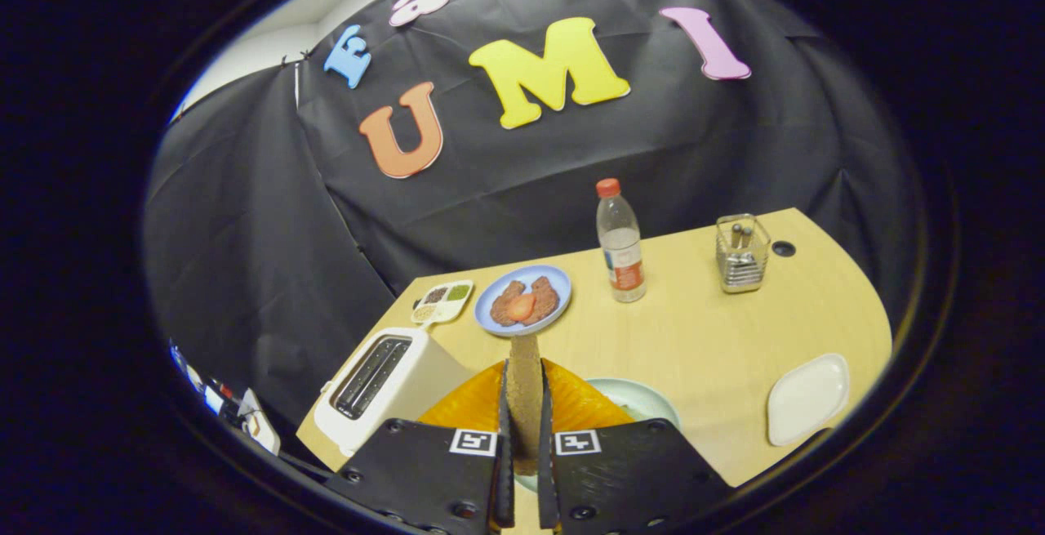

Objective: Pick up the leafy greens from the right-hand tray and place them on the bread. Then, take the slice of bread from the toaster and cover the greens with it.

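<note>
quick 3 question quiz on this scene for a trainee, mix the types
1. True or false: the gripper is shut on a slice of bread.
2. What stands nearest the bottle? A) the toaster B) the blue plate C) the white tray
3. Fill in: the toaster's slots look ____.

Key
1. True: both fingers press on the upright slice.
2. B: the blue plate, holding brown pieces and an orange-red slice, sits just beside the bottle.
3. Empty: no bread is seen in them.
</note>
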Demonstrator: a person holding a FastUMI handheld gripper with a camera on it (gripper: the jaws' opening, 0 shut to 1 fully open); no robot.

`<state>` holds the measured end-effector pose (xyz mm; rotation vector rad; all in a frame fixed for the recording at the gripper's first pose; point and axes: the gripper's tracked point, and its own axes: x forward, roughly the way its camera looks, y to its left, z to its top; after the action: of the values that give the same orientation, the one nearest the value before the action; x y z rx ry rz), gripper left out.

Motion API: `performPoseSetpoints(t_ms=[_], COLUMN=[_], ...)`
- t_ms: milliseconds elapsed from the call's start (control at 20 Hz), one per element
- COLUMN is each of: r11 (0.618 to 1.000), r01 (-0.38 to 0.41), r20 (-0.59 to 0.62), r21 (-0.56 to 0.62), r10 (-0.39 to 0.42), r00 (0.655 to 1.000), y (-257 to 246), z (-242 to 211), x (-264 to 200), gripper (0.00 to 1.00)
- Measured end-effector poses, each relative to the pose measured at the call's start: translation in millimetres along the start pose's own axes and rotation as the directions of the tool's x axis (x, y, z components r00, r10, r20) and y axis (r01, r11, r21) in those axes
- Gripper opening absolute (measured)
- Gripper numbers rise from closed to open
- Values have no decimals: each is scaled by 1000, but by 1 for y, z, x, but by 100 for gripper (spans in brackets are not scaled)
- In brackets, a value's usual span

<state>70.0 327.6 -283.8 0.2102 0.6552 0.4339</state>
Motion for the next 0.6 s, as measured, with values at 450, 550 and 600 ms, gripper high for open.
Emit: performPoseSetpoints(t_ms=[450,550,600], r11=[996,993,991], r01=[47,40,45], r20=[-35,-47,-56], r21=[75,112,126], r10=[-44,-35,-38], r00=[998,998,998], y=[-9,-15,-21], z=[-45,-53,-58], x=[41,45,46], gripper=[11,11,11])
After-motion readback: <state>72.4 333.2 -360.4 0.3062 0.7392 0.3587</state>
